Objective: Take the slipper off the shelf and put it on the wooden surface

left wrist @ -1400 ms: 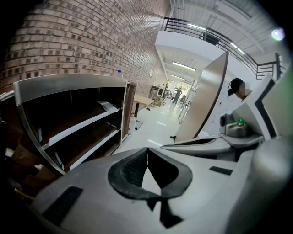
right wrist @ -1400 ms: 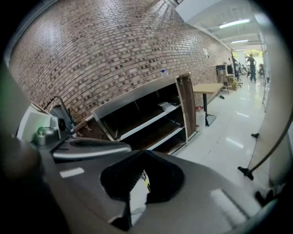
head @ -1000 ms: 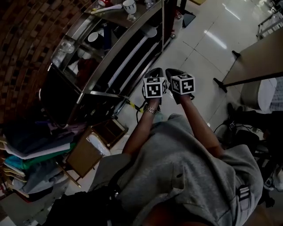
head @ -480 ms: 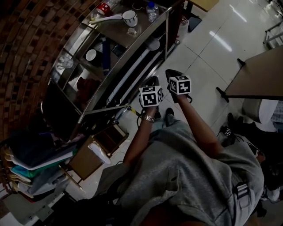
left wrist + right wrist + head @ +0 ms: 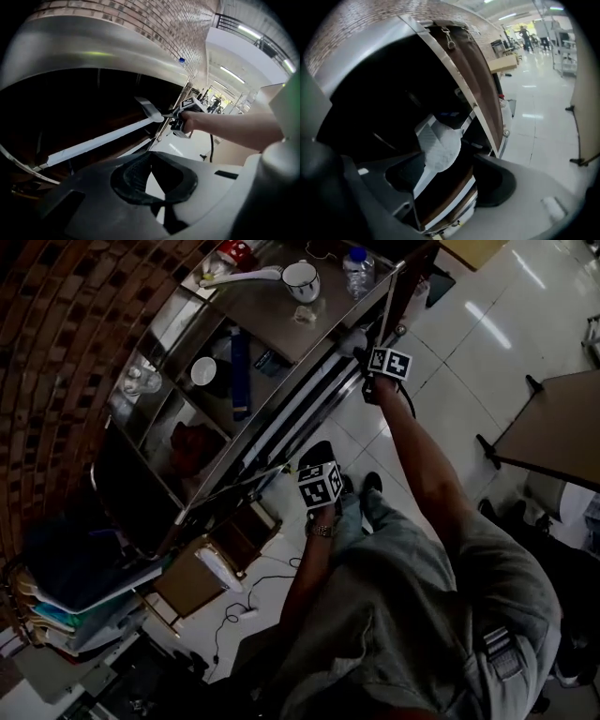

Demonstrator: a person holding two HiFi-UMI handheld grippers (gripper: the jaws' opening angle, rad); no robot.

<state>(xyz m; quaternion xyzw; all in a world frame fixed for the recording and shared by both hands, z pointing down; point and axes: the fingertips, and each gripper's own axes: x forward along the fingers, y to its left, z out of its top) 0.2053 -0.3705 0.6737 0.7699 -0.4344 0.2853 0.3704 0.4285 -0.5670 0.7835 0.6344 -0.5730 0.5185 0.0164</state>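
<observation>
Right gripper (image 5: 450, 174) has advanced to the shelf (image 5: 272, 320) at 1 o'clock, jaws apart astride the slipper (image 5: 440, 145); left gripper (image 5: 150, 164) closed, empty; grasp judged imminent

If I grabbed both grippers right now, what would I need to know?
Right gripper: open, pushed in at the end of the metal shelf. Its jaws are on either side of the white slipper but not closed on it.
Left gripper: shut, empty, held low beside the shelf.
Done: the reach only.
Left: close on the slipper, lift it out, and set it on the wooden surface.
</observation>
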